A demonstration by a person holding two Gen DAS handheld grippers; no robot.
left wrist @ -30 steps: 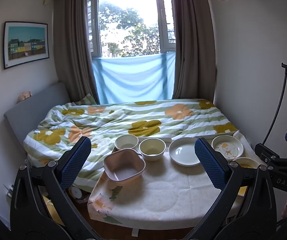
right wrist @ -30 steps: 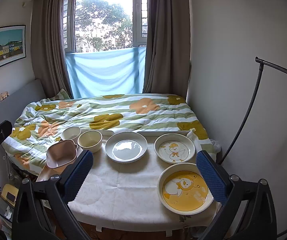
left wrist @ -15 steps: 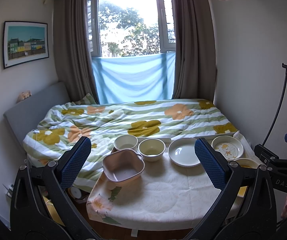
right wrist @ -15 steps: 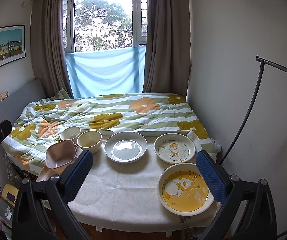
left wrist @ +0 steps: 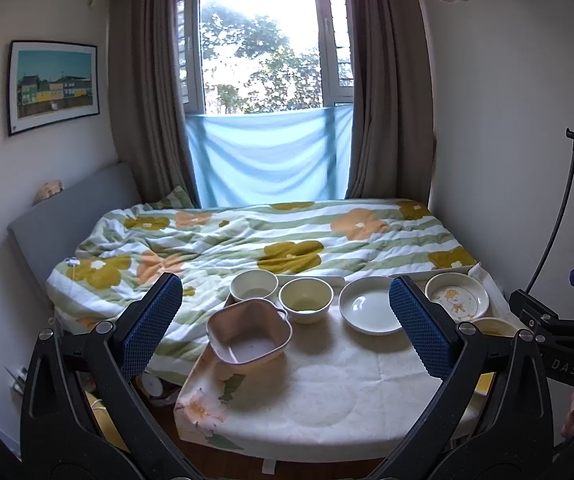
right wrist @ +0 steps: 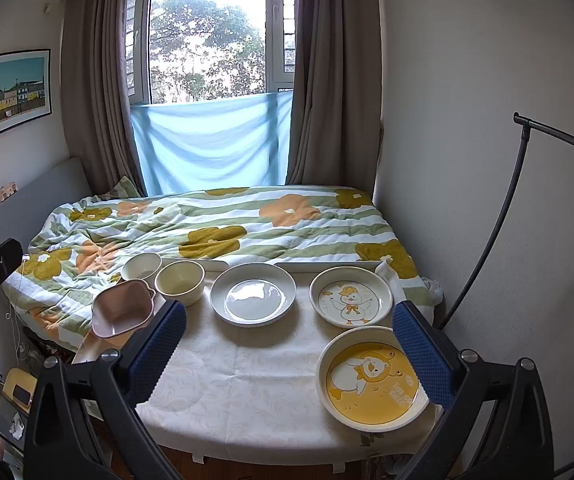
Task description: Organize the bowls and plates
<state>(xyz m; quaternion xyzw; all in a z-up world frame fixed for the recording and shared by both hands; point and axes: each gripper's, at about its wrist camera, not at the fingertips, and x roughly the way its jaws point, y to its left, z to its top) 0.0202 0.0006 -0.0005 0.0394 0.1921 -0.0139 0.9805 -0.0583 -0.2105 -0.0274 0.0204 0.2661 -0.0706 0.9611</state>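
- a small bedroom: a table (right wrist: 247, 380) under a pale patterned cloth stands at the foot of a bed (right wrist: 215, 224) with a flowered quilt, and beyond the bed a curtained window (right wrist: 215, 40). the plain white plate serves as landmark below.
- nearest, both tools hang above the near edge of the table with nothing in them. the left gripper (left wrist: 287, 320) has its blue pads spread wide; the right gripper (right wrist: 291, 344) is spread just as wide and grips nothing.
- nearest dish on the right gripper's side: the yellow duck plate (right wrist: 371, 380), to the near right of the white plate, lying flat just ahead of the right gripper's right finger.
- on the left gripper's side: the pink square bowl (left wrist: 249, 336), to the near left of the white plate, at the table's left edge, slightly ahead of the gap between the left fingers.
- further back, a row along the far edge: the white plate (right wrist: 253, 300) in the middle, the white duck plate (right wrist: 351, 298) just to its right, the cream bowl (right wrist: 179, 282) just to its left, and the white bowl (right wrist: 141, 266) left of that and a little behind.
- judgement: no stacking has begun. plates lie right of the landmark, bowls left, so the right gripper is nearer the plates and the left nearer the bowls. each rim would need to be taken edge-on.
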